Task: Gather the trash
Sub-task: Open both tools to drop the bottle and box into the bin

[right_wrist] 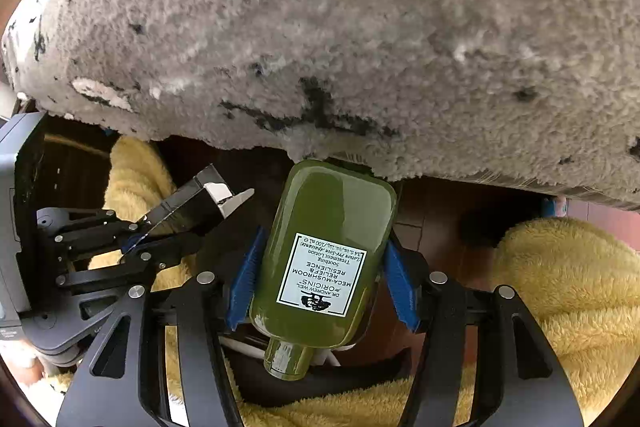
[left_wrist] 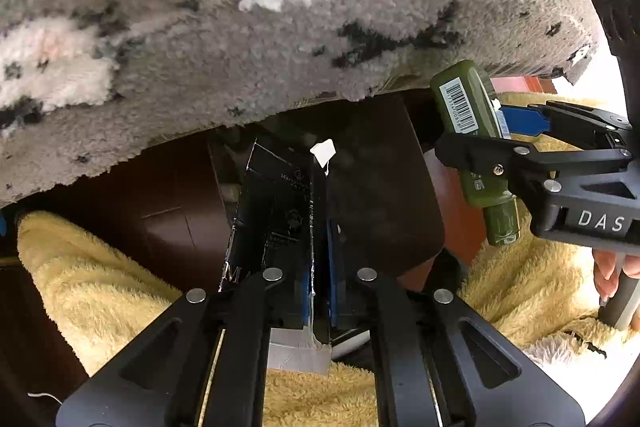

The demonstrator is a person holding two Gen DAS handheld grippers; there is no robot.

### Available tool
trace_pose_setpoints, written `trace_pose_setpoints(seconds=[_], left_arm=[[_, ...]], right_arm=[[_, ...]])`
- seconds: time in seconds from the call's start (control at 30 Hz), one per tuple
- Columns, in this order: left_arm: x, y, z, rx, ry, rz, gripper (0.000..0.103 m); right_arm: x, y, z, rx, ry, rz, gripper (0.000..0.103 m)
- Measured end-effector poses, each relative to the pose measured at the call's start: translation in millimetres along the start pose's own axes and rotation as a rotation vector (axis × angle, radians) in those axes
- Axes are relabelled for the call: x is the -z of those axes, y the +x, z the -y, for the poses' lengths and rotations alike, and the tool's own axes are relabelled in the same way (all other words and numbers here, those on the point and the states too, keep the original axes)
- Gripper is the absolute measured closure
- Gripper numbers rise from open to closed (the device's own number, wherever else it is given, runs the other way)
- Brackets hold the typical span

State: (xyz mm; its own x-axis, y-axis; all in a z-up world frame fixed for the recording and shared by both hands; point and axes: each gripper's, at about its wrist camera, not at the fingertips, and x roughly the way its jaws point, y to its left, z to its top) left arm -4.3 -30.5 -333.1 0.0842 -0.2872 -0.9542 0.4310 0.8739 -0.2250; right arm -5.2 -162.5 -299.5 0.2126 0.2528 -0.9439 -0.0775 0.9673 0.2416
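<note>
Below the rug [left_wrist: 280, 27], left gripper [left_wrist: 318, 227] is pinching a box [left_wrist: 276, 211], right gripper [right_wrist: 320, 279] clamping a tilting bottle [right_wrist: 328, 247], possibly slipping.

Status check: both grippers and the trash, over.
Left gripper shut on black carton. Right gripper shut on green bottle. Grey rug ahead.

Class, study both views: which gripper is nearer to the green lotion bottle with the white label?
Right. The right gripper has the green lotion bottle clamped between its jaws; the left gripper, off to the side, grips a flattened black carton instead.
</note>
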Motion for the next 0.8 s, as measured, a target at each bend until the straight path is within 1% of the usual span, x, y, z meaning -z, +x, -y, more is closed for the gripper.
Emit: trace_pose_setpoints(seconds=[0.03,0.1,0.13,0.17,0.33,0.4,0.43,0.47,0.5,0.53,0.6,0.73,0.8], left_arm=[[-1,1,0,-0.004,-0.002,-0.002,0.096],[-1,2,-1,-0.016,-0.006,-0.005,0.081],[-3,3,1,-0.019,-0.009,-0.003,0.078],[-4,2,-1,-0.021,-0.012,-0.002,0.076],[-8,-9,-8,-0.034,-0.028,0.014,0.071],[-9,-16,-8,-0.049,-0.026,0.029,0.066],[-7,-22,-10,-0.056,-0.023,0.038,0.064],[-7,-27,-9,-0.065,-0.019,0.052,0.06],[-4,-34,-12,-0.07,-0.017,0.066,0.055],[-3,-41,-14,-0.076,-0.017,0.084,0.053],[-4,-55,-12,-0.092,-0.017,0.12,0.041],[-7,-82,-3,-0.116,-0.003,0.189,0.034],[-10,-98,0,-0.126,0.008,0.225,0.028]], right_arm=[[-1,2,0,0.003,0.001,-0.004,0.044],[-3,4,1,0.0,0.007,-0.004,0.044],[-3,3,3,0.0,0.011,-0.002,0.044],[-4,3,4,0.0,0.014,0.0,0.043],[-7,-5,9,0.002,0.023,0.026,0.041],[-8,-11,11,0.006,0.025,0.044,0.038],[-9,-14,11,0.011,0.029,0.054,0.036],[-9,-18,12,0.021,0.034,0.067,0.031],[-8,-23,12,0.035,0.036,0.084,0.029],[-8,-28,13,0.052,0.037,0.102,0.027],[-9,-37,12,0.068,0.035,0.128,0.027],[-7,-58,18,0.057,0.044,0.175,0.026],[-7,-71,21,0.051,0.055,0.202,0.026]])
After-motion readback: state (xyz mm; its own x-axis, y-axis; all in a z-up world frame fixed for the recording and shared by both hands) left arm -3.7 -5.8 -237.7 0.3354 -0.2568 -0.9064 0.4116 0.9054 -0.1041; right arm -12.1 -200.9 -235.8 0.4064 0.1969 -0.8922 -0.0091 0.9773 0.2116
